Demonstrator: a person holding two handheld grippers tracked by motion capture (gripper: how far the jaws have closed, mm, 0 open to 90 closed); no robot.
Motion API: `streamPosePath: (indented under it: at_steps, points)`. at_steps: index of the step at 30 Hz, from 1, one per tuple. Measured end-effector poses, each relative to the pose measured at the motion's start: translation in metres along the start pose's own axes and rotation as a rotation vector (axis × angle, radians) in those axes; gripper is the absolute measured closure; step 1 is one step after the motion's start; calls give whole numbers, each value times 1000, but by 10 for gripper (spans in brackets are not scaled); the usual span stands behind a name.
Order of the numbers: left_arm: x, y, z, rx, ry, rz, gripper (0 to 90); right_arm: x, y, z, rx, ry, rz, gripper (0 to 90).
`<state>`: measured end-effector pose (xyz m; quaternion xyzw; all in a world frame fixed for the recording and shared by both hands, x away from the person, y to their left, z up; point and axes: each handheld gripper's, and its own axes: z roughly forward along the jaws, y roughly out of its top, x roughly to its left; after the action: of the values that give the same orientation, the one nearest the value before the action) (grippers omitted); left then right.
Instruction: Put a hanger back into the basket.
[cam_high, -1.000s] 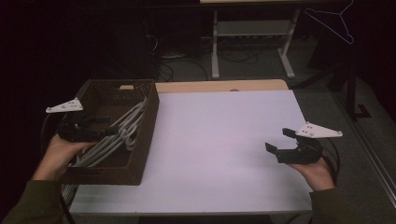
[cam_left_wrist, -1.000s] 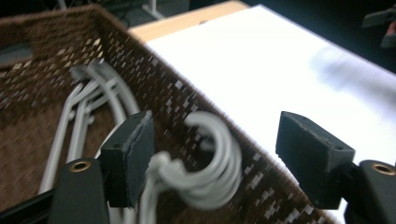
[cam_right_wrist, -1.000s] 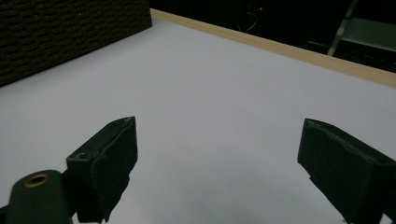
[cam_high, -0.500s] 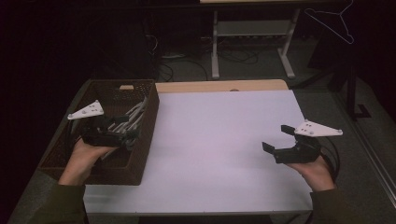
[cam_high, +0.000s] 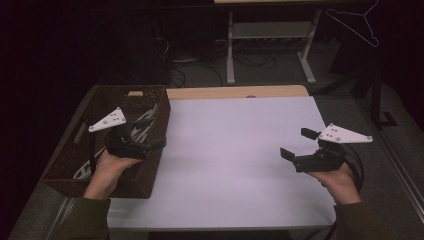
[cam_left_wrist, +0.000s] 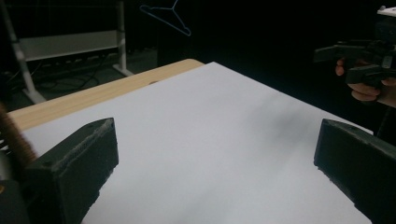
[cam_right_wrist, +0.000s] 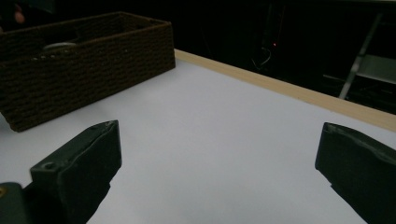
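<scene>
Woven basket, matt white bench, matt black grippers.
Basket (cam_high: 150, 165) dark brown, rough wicker-like weave; hangers (cam_high: 145, 122) in it look smooth pale plastic. Bench (cam_high: 235, 150) top matt white, smooth, with a light wood-look strip along the far edge. Left gripper (cam_high: 157, 132) and right gripper (cam_high: 295, 142) matt black plastic, slightly grainy jaw faces, each topped by a smooth pale grey plate.

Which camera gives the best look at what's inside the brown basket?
The high view: it looks down into the brown basket and shows the pale hangers lying in it. The right gripper view shows its woven side wall from table level, with just a glimpse above the rim. The left gripper view catches a blurred sliver of its edge.
</scene>
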<state>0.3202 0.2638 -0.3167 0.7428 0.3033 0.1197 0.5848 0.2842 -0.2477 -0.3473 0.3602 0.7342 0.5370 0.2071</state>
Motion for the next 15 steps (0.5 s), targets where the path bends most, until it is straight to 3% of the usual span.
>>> streamPosePath:
  at_steps: [5, 9, 15]
  points:
    - [-8, -3, 11, -11, -23, 23, 0, -2, 3, -1, -29, 10, -8, 1]
    - [-10, -7, 15, -22, -47, 15, 0, -1, 4, -2, -48, 16, 1, 1]
    - [-10, -9, 15, -18, -59, 29, 0, -2, 5, -2, -59, 16, -7, 1]
